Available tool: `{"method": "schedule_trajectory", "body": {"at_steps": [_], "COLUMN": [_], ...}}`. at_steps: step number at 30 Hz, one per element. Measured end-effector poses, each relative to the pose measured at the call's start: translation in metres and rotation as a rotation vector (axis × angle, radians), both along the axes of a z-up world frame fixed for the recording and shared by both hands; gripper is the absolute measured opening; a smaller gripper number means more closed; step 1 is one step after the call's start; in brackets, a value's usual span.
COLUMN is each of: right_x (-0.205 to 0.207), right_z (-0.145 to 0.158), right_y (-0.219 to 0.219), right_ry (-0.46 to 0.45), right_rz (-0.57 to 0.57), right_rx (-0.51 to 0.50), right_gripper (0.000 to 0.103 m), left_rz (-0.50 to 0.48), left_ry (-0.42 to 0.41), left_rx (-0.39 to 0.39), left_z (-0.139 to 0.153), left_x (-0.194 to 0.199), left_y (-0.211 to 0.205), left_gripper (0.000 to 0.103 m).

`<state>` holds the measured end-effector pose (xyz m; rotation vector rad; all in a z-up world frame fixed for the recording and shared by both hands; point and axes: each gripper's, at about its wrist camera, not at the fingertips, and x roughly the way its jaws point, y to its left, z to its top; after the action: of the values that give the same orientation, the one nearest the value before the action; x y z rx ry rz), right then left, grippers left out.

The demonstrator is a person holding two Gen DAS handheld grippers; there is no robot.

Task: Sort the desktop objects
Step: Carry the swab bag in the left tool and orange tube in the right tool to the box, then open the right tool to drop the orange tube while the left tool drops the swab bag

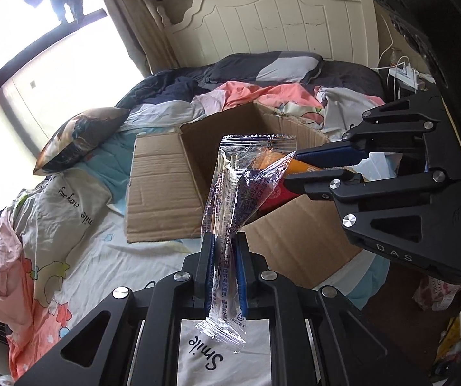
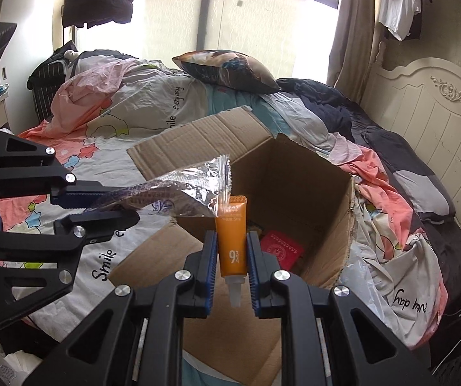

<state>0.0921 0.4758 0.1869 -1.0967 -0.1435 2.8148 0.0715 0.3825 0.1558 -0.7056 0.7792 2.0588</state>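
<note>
A: Left tool point(image 1: 225, 247)?
B: Clenched on a crinkly clear plastic packet point(image 1: 230, 193), above the open brown cardboard box point(image 2: 295, 173).
A: Right tool point(image 2: 233, 251)?
B: Grasping a smooth orange tube point(image 2: 232, 241), over that box too.

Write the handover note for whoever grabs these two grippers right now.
Left gripper: shut on the clear plastic packet, held upright.
Right gripper: shut on the orange tube, cap pointing toward the camera.
Both hang over the open cardboard box on the bed.
Done: a red booklet already lies in the box.
Left: release the packet and the tube into the box, probably.
</note>
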Motion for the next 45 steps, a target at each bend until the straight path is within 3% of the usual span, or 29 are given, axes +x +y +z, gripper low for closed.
{"method": "schedule_trajectory", "body": {"at_steps": [24, 25, 28, 36, 42, 44, 45], "right_x": [-0.012, -0.012, -0.011, -0.008, -0.004, -0.003, -0.003], "right_z": [-0.017, -0.017, -0.017, -0.017, -0.018, -0.019, -0.019], "right_y": [0.051, 0.052, 0.054, 0.051, 0.047, 0.048, 0.049], "right_ry": [-0.031, -0.030, -0.021, -0.014, -0.009, -0.007, -0.010], "right_rz": [-0.061, -0.065, -0.074, -0.073, -0.067, -0.076, -0.082], "right_rx": [-0.021, -0.021, -0.030, -0.034, -0.029, -0.028, -0.030], "right_gripper": [0.017, 0.019, 0.041, 0.043, 0.043, 0.043, 0.043], "left_rz": [-0.031, -0.030, -0.025, -0.026, -0.033, -0.015, -0.007], "left_ry": [-0.044, -0.043, -0.041, -0.048, -0.049, -0.031, -0.025], "left_rx": [-0.008, -0.010, -0.013, -0.026, -0.028, -0.020, -0.011], "left_z": [-0.010, -0.010, -0.011, -0.013, -0.012, -0.009, -0.007], "left_x": [-0.021, -0.021, -0.022, -0.022, -0.019, -0.020, -0.020], "left_y": [0.060, 0.060, 0.061, 0.065, 0.063, 0.061, 0.059], "left_gripper": [0.012, 0.012, 0.012, 0.013, 0.027, 0.051, 0.058]}}
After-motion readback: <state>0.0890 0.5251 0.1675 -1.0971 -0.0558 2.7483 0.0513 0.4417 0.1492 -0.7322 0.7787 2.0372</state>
